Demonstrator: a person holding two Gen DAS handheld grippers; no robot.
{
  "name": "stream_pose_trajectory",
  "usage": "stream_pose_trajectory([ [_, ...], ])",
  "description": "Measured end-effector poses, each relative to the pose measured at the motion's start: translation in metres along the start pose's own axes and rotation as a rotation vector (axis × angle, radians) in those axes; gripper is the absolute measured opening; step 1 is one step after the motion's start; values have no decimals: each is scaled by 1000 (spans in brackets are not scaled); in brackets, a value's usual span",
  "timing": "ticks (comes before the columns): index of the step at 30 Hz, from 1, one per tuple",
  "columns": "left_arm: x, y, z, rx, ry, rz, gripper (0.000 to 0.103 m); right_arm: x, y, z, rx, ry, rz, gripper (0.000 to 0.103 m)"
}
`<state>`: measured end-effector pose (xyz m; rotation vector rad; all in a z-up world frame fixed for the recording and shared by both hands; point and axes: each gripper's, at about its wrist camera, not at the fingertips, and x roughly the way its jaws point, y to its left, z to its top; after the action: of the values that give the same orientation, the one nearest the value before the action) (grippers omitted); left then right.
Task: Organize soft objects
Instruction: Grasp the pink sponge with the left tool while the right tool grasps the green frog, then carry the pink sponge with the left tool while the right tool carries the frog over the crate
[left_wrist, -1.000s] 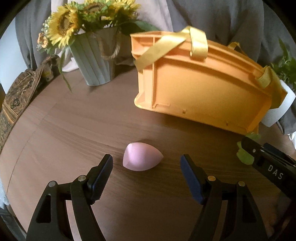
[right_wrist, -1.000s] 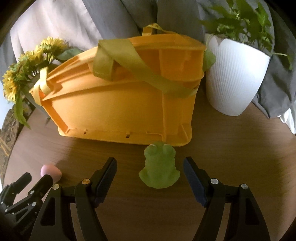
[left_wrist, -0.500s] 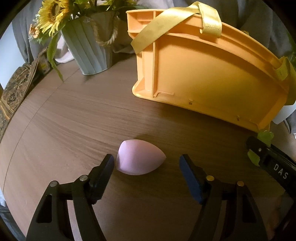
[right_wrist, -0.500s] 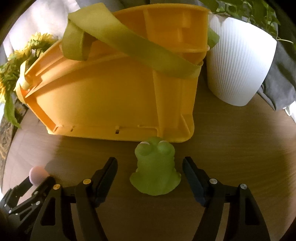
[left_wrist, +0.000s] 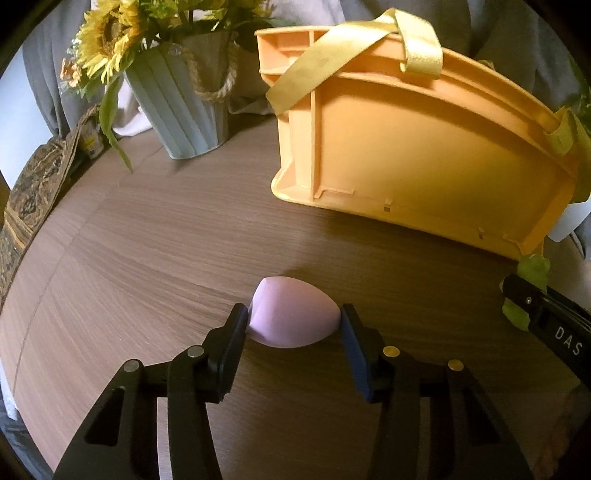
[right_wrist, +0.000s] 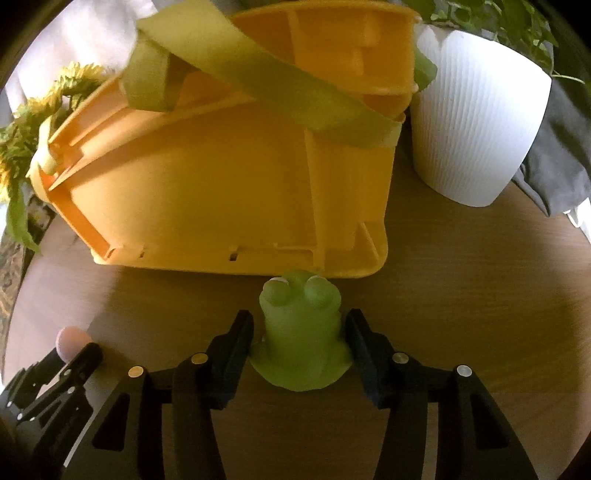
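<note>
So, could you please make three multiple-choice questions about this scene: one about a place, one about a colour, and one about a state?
1. Where does the green frog toy sit?
A. inside the basket
B. on the table, in front of the orange basket
C. on the white pot

2. What colour is the egg-shaped sponge?
A. blue
B. pink
C. black

3. How does the sponge lie?
A. between the left gripper fingers
B. in the basket
C. under the sunflowers

Answers: B, the frog stands on wood by the basket's wall; B, it looks pale pink; A, a finger flanks each side as the jaws close.
</note>
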<state>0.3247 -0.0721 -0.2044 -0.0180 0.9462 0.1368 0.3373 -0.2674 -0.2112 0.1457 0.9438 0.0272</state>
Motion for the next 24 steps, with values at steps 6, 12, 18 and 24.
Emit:
stream_pose_trajectory([
  [6, -12, -1, 0, 19, -27, -32, 49, -14, -1, -3, -6, -13, 19, 53],
  [12, -29, -3, -3, 33, -62, -48, 49, -30, 3, -8, -15, -30, 29, 52],
  [18, -44, -1, -6, 40, -90, -59, 48, -45, 10, -12, -38, -43, 40, 26],
  [24, -50, 2, -10, 37, -95, -59, 48, -41, 19, -16, -41, -57, 36, 26],
])
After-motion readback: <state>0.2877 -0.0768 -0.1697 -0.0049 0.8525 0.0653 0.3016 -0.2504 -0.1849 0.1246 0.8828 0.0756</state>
